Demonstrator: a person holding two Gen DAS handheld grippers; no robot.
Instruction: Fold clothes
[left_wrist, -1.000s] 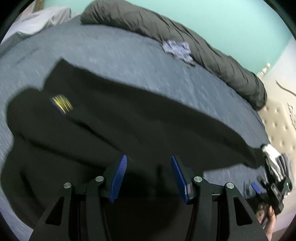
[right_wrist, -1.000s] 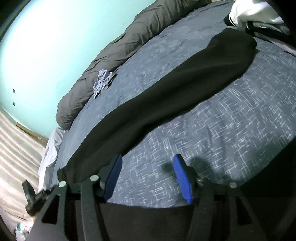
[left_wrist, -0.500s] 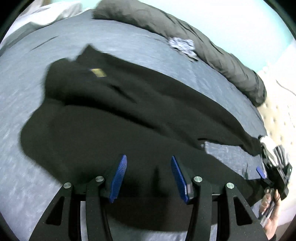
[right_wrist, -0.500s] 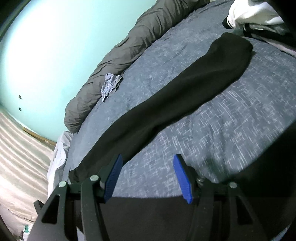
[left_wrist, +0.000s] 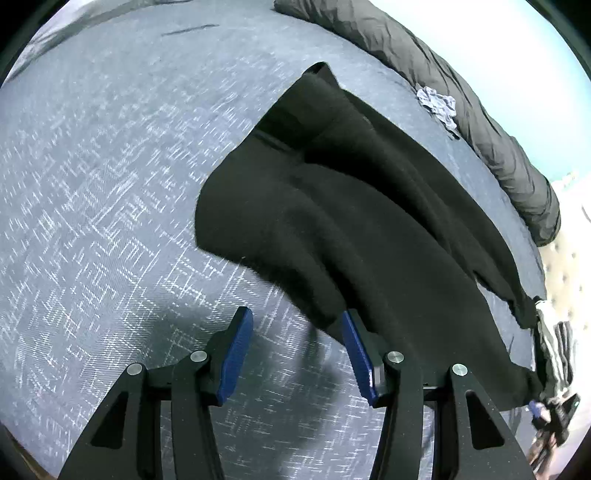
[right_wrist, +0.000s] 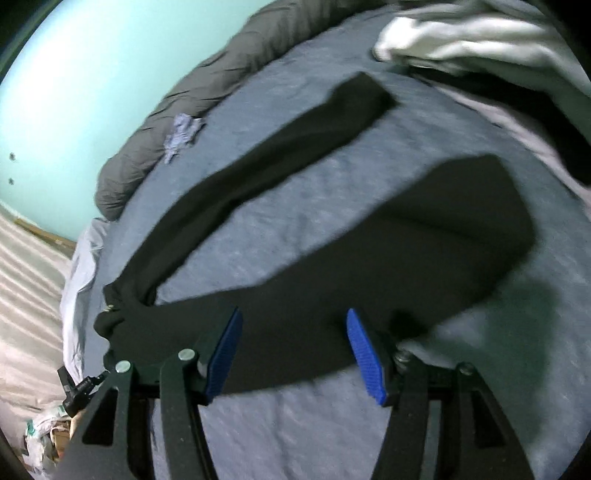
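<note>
Black trousers (left_wrist: 369, 221) on blue bedspread (left_wrist: 110, 184), apparently trousers, left claw (left_wrist: 295, 354) spread empty, right claw (right_wrist: 295, 350) spread empty

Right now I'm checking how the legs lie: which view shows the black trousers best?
The right wrist view: the black trousers show both legs spread apart on the bedspread, though blurred. The left wrist view shows them sharper, but bunched and overlapping.

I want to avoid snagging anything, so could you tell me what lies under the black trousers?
The black trousers lie on the blue patterned bedspread, which shows all around them. Whatever else might sit beneath the fabric is covered.
</note>
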